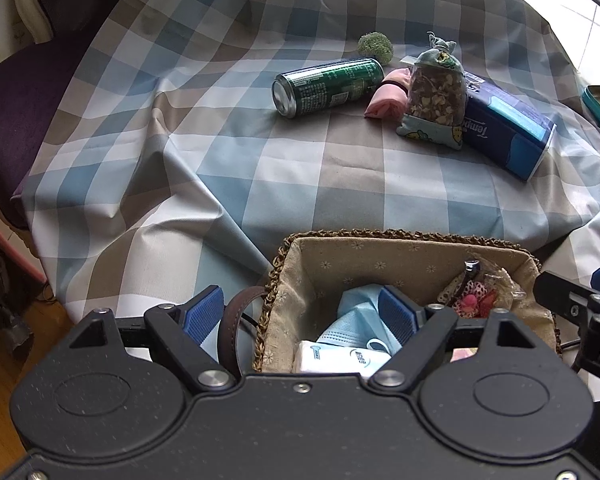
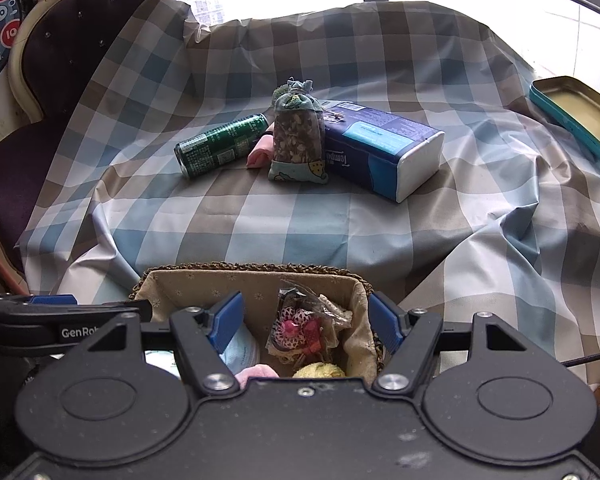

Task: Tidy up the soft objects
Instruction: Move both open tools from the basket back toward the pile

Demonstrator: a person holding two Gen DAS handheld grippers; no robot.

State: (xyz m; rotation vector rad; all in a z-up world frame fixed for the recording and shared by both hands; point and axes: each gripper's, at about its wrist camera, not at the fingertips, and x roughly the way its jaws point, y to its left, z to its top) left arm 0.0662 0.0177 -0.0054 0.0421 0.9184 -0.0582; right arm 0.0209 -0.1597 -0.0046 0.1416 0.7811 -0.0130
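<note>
Checked tablecloth (image 2: pixel 340 232) fills most of both views. One woven basket (image 2: pixel 256 268) with cloth lining sits bottom centre, right under both grippers. One blue tissue pack (image 2: pixel 380 148) lies centre-right in the right wrist view; one green can (image 2: pixel 220 146) lies on its side to its left. Between them one sachet bag (image 2: pixel 298 140) of dried bits stands upright, touching the tissue pack, with one pink cloth (image 2: pixel 258 154) just beside its left. One green fuzzy ball (image 1: pixel 375 46) shows only in the left wrist view, behind the can.

Left gripper (image 1: pixel 300 316): jaws apart, nothing held, straddling the basket's left rim; blue face mask (image 1: pixel 360 320) and white packet (image 1: pixel 332 358) lie in the basket by its right finger. A brown strap (image 1: pixel 230 328) sits just outside.

Right gripper (image 2: pixel 306 322): jaws apart, empty, hanging over the basket above one wrapped pink hair accessory (image 2: pixel 300 328). One yellow fuzzy ball (image 2: pixel 320 370) lies lower in the basket.
</note>
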